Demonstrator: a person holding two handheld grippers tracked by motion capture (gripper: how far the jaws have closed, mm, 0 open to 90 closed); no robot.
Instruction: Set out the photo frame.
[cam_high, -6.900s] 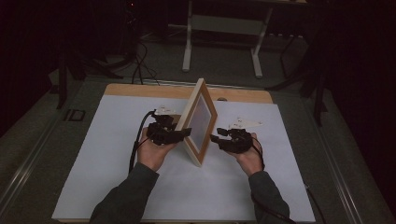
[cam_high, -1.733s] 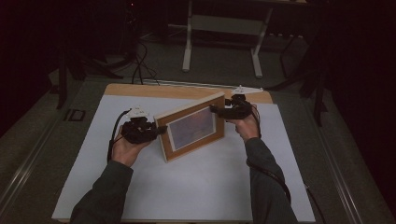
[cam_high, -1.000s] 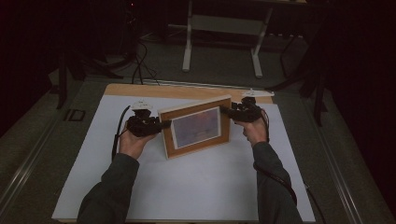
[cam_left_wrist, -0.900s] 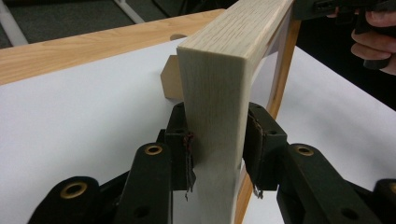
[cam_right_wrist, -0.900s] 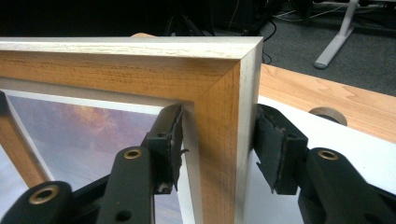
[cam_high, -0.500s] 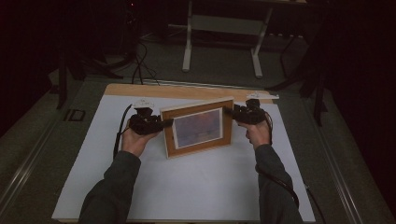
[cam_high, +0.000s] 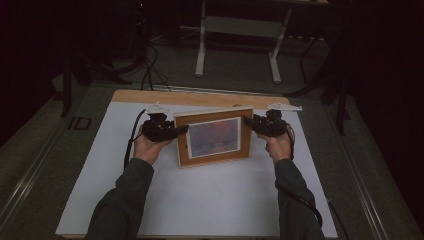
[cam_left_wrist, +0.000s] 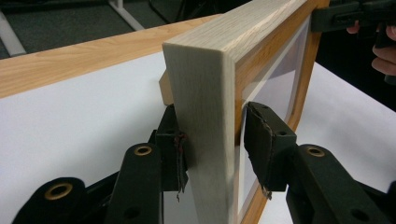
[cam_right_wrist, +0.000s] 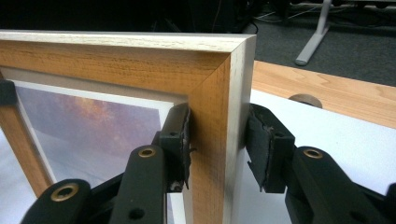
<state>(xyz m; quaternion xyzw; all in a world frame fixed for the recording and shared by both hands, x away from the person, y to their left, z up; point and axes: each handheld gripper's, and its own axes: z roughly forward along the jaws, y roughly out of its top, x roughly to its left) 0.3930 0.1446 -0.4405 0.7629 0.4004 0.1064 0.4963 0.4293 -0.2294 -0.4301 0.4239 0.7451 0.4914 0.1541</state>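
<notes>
both grippers, left gripper (cam_high: 181, 131) and right gripper (cam_high: 247, 122), straddle the upright picture frame's (cam_high: 214, 137) side edges, jaws slightly slack.

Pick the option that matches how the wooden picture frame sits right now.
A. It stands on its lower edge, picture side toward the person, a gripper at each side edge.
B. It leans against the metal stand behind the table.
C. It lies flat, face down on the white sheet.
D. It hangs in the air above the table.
A: in the high view the picture frame stands on the white sheet, with the left gripper and right gripper at its side edges.
</notes>
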